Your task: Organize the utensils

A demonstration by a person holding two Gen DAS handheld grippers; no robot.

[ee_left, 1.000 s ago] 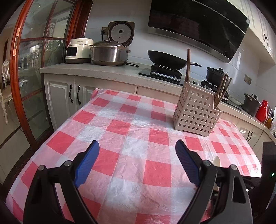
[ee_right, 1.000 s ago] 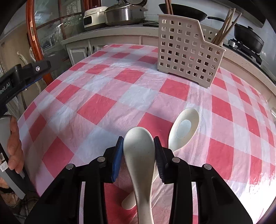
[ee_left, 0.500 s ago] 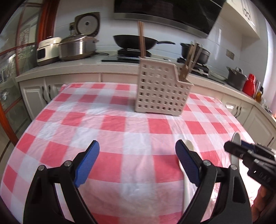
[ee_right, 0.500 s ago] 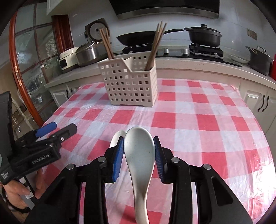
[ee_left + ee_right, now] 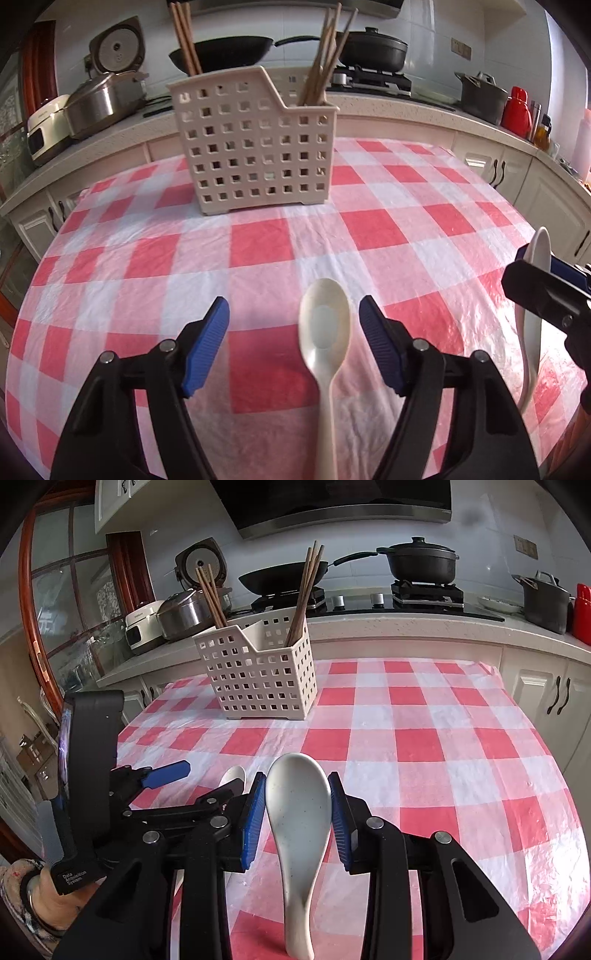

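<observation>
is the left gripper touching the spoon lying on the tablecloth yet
Apart. In the left wrist view the spoon lies flat between the open left gripper; checked cloth shows on both sides of its bowl, clear of each blue pad.

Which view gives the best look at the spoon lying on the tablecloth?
The left wrist view: the cream spoon lies in full sight between the open left gripper fingers. In the right wrist view only its bowl tip peeks out behind the left gripper.

Ahead of the tongs stands a white counter [image 5: 369,627] with a black stove [image 5: 406,598] — above it a dark hood [image 5: 332,502]. Far left, a red-framed glass door [image 5: 55,609]; cabinets [image 5: 535,694] on the right.
</observation>
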